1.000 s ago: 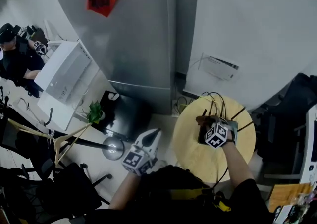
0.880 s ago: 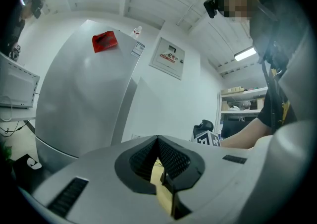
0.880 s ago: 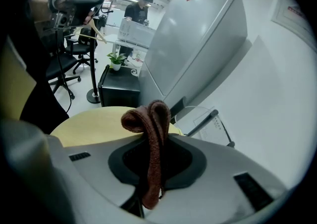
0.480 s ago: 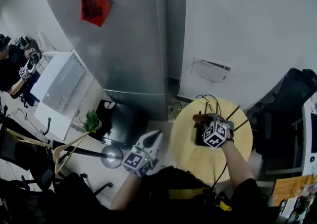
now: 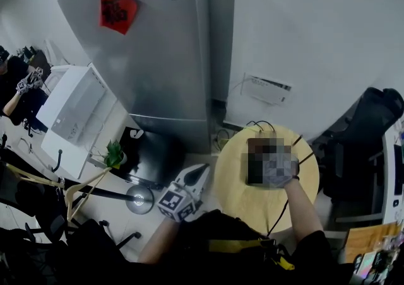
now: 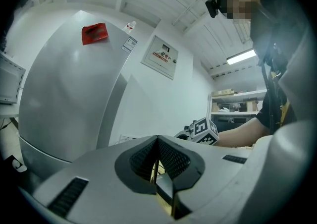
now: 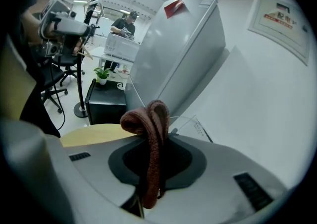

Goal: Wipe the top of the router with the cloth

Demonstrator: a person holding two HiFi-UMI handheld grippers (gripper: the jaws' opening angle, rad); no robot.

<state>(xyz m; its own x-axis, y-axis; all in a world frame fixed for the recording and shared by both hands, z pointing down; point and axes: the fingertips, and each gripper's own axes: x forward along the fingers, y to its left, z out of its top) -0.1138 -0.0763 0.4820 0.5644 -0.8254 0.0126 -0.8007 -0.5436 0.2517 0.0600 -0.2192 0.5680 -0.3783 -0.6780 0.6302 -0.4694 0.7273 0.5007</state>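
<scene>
On the round yellow tabletop (image 5: 243,205), toward its far side near the wall, sits the dark router (image 5: 254,165), with thin black cables (image 5: 268,125) looping off its back edge. Your right tongs (image 7: 156,144) are down on top of that router; in the head view the exact contact is too blurred to make out. Their jaws are clamped on the brown cloth (image 7: 150,119), which stands up between them as a folded loop and runs down into the gap.

Your left tongs (image 5: 198,174) are held off the left edge of the tabletop, over the floor and apart from the router. Their jaws are pressed together with only a hairline slit between them, and nothing is caught there. They point toward the silver refrigerator (image 5: 161,57), which has a red paper square (image 5: 117,9) stuck high on its door. A small potted plant (image 5: 113,153) stands on the floor beside the black cabinet (image 5: 154,154) at the refrigerator's foot.
</scene>
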